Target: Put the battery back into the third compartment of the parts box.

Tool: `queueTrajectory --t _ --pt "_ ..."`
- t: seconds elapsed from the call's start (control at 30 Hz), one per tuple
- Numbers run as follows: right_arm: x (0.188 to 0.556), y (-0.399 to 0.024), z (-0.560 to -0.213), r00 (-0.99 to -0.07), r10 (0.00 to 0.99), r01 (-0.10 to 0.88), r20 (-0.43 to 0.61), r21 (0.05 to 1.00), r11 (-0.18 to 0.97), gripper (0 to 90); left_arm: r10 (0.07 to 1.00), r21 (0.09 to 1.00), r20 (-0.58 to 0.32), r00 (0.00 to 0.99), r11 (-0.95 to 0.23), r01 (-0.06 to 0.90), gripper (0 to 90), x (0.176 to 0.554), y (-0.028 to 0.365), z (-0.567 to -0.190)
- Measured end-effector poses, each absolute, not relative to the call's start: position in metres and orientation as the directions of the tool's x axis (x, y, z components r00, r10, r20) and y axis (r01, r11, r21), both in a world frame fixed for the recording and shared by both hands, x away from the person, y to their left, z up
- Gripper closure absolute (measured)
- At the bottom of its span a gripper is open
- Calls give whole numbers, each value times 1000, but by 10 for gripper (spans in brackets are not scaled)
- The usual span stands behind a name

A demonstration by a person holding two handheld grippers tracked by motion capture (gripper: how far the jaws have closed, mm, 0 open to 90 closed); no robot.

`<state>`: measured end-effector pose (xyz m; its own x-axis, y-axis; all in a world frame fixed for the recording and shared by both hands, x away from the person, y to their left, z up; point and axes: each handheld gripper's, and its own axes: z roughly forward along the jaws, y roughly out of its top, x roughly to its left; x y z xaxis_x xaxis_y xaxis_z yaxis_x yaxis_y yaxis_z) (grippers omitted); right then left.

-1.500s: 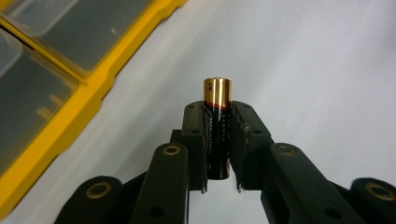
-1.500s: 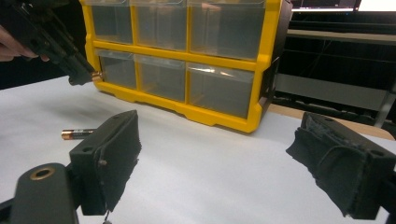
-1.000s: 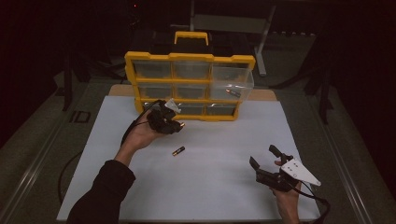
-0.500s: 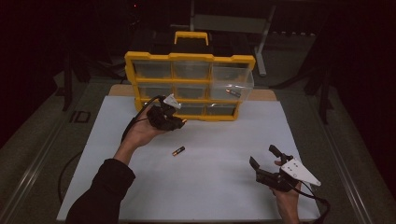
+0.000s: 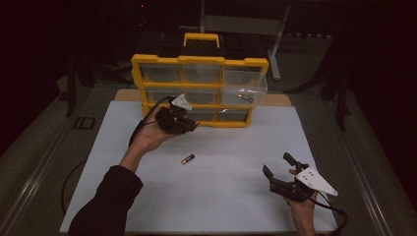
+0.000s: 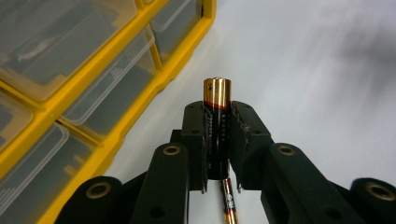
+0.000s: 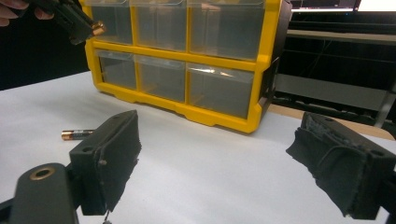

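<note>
Left tool point(image 6: 217, 140) clamps battery point(image 6: 217, 100) (gold tip up) near yellow organizer point(image 5: 200, 88); second battery point(image 5: 188, 159) on bench point(image 5: 231, 196) at its 6 o'clock; right tool point(image 7: 224, 168) wide open, empty.

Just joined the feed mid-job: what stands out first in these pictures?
The yellow drawer organizer stands upright at the far edge of the white table, its top right drawer pulled out. In front of it, the left gripper holds a battery clamped between its jaws. A second battery lies mid-table, and the right gripper waits open at near right.
</note>
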<state>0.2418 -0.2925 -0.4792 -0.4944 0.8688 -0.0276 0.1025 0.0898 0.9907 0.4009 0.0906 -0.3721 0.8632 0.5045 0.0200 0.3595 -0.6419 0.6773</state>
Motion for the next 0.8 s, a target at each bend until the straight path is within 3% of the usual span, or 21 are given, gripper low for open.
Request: queueTrajectory --t 0.8 --pt "242 -293 -479 -490 871 104 -30 990 93 135 506 741 30 862 -590 321 777 400 92 -343"
